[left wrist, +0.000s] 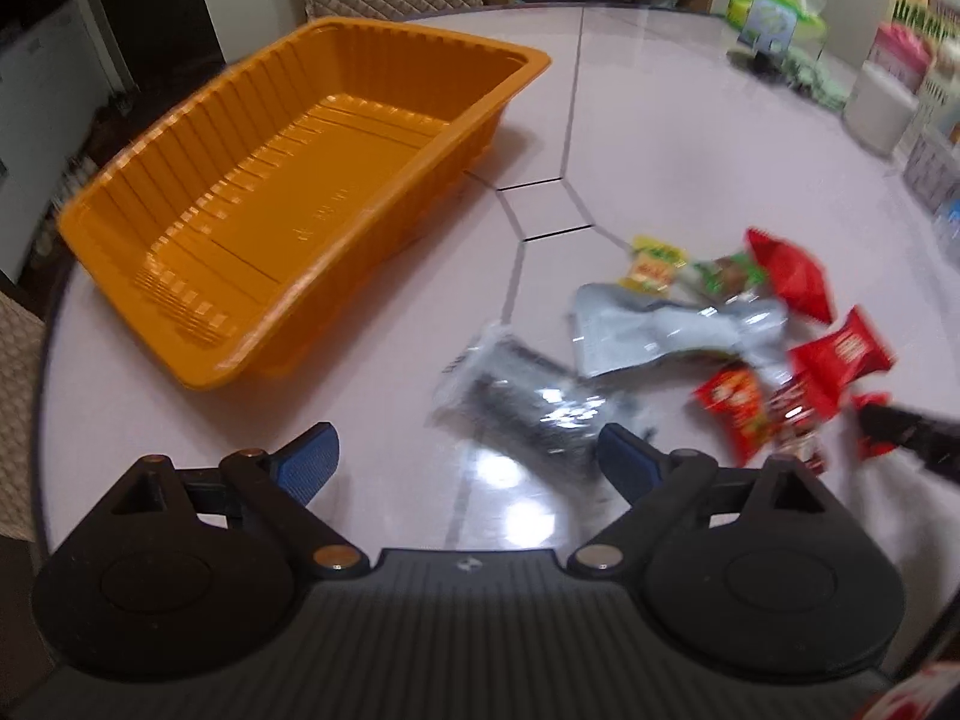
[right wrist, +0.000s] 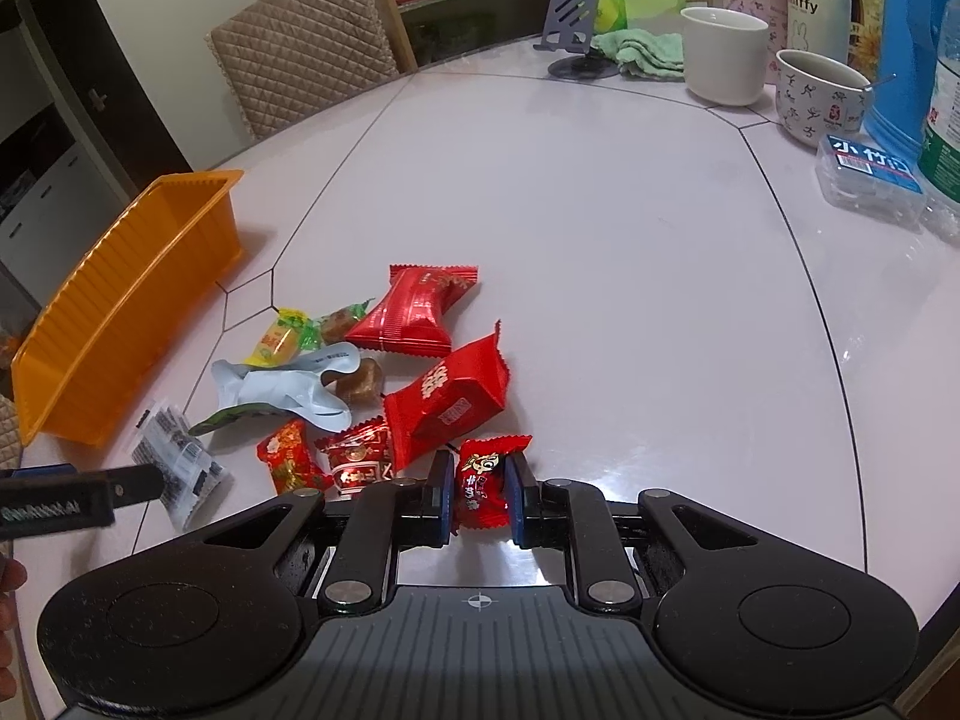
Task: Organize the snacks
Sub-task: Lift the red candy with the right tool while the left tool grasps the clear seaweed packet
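Observation:
An empty orange tray (left wrist: pixel 198 228) stands on the pale table, left of a pile of snacks; it also shows in the right wrist view (right wrist: pixel 120 300). My left gripper (left wrist: pixel 468 462) is open and empty, just short of a clear packet with dark contents (left wrist: pixel 528 396). My right gripper (right wrist: pixel 477 495) is shut on a small red candy (right wrist: pixel 480 483) at the near edge of the pile. The pile holds two big red packets (right wrist: pixel 414 315) (right wrist: pixel 450 396), a white pouch (right wrist: pixel 282 387), a yellow candy (right wrist: pixel 279 345) and small red candies (right wrist: pixel 288 462).
At the table's far right stand a white mug (right wrist: pixel 723 54), a patterned cup (right wrist: pixel 819 96), a clear plastic box (right wrist: pixel 870 177), bottles and a phone stand (right wrist: pixel 570 30). A quilted chair (right wrist: pixel 300 54) is behind the table. The left gripper's finger (right wrist: pixel 126 486) reaches in near the clear packet.

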Tool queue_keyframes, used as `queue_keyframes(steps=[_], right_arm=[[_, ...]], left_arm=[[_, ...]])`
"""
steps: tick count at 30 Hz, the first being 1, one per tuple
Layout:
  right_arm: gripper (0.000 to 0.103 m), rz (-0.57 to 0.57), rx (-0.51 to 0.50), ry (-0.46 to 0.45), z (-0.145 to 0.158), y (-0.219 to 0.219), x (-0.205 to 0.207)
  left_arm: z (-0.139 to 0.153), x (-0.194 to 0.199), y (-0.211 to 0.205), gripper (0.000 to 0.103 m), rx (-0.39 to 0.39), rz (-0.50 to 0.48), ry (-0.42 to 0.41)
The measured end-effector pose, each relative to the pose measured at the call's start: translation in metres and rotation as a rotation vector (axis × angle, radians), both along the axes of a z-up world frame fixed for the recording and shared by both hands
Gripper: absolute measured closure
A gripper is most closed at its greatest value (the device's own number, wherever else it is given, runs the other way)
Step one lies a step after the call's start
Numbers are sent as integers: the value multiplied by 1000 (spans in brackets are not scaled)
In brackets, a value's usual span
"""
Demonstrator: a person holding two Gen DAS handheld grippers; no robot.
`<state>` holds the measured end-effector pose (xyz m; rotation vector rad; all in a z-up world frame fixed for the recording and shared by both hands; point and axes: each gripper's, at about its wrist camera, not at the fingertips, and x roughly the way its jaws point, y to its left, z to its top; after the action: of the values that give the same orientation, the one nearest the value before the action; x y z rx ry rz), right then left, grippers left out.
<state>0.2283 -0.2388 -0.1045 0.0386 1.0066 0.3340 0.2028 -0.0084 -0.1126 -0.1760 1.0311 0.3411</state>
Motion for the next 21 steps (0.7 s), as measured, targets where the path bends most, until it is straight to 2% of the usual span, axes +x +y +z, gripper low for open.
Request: queue_keyframes(steps=[4,9,18,21], right_arm=[[85,-3,2,-1,0,-4,1],[85,2,9,-1,0,-5,0],[85,22,29,11,-2,-6,2],[85,20,37,13,-2,-9,3]], left_arm=[[-6,18,-5,8,-26,42,15],[-13,31,-10,3,22,53,23],[-9,5,3,4,18,77,48],[-5,5,7,5,-49,107,35]])
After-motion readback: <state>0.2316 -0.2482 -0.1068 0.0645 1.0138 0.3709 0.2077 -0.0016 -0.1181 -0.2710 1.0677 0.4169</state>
